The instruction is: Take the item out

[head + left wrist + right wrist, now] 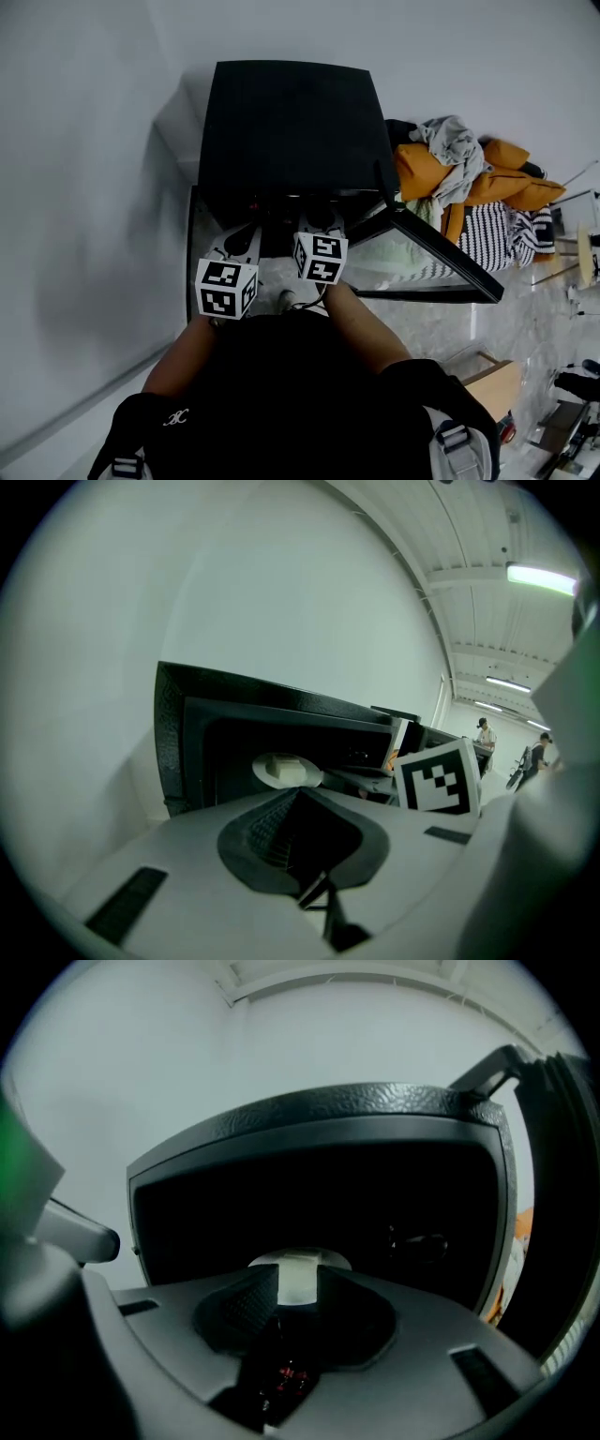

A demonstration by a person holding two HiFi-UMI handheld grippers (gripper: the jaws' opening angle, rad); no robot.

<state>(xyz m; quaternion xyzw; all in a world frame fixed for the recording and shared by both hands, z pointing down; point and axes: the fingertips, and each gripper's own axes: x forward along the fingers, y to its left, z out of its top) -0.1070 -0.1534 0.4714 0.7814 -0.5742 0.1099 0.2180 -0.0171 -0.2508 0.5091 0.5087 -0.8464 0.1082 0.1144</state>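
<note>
- Looking down from the head view, we note the left gripper (246, 234) and right gripper (324, 217) side by side at the mouth of the black oven (291, 122).
- Left gripper: jaws closed together, nothing between them.
- Right gripper: jaws apart, with a clear gap.
- Through that gap, in the right gripper view, we see a white plate (298, 1262) inside the dark cavity. We cannot tell whether the pads touch it.
- In the left gripper view, a pale block (281, 764) lies on the plate, inside the oven.
- The oven door (431, 253) stands swung open to the right.
- Farther right, a pile of clothes (469, 178) lies on the floor.
</note>
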